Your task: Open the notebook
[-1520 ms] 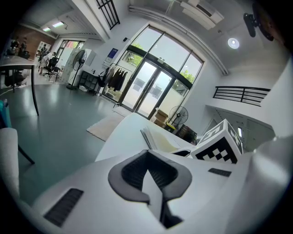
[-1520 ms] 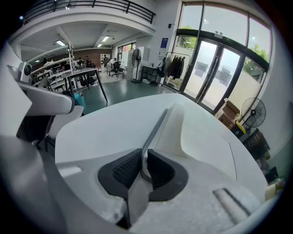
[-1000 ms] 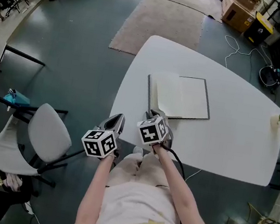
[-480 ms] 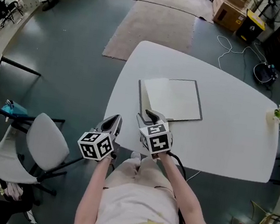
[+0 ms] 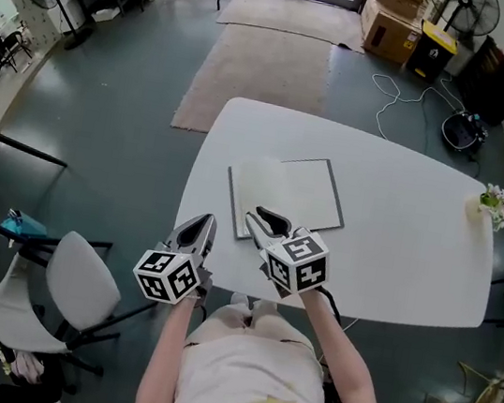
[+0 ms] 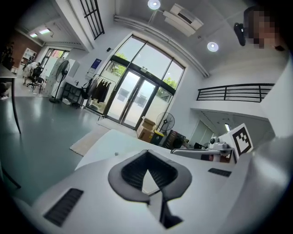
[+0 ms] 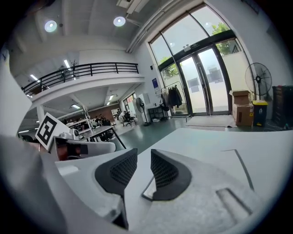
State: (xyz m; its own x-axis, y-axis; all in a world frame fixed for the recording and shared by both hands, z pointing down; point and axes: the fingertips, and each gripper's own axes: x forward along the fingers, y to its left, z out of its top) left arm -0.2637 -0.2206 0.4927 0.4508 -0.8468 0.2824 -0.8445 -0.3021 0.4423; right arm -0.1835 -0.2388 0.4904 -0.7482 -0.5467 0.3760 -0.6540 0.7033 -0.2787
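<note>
I see a white rounded table (image 5: 398,238). The notebook (image 5: 287,192) lies flat on its near-left part, pale page up. A small bunch of flowers (image 5: 491,201) sits at the right edge, well apart.

White table (image 5: 406,249), grey chair (image 5: 78,284) at its left, beige rug (image 5: 258,73) beyond, small flowers (image 5: 491,199) at its right edge

**Right claw lifts off the notebook**

A second ago the right claw (image 5: 264,219) sat low on the near left corner of the notebook (image 5: 296,193). Now it hangs raised above that corner, clear of the bench (image 5: 406,249). Its jaws opened wide and have just been closing a little. They stand apart with nothing between them.
</note>
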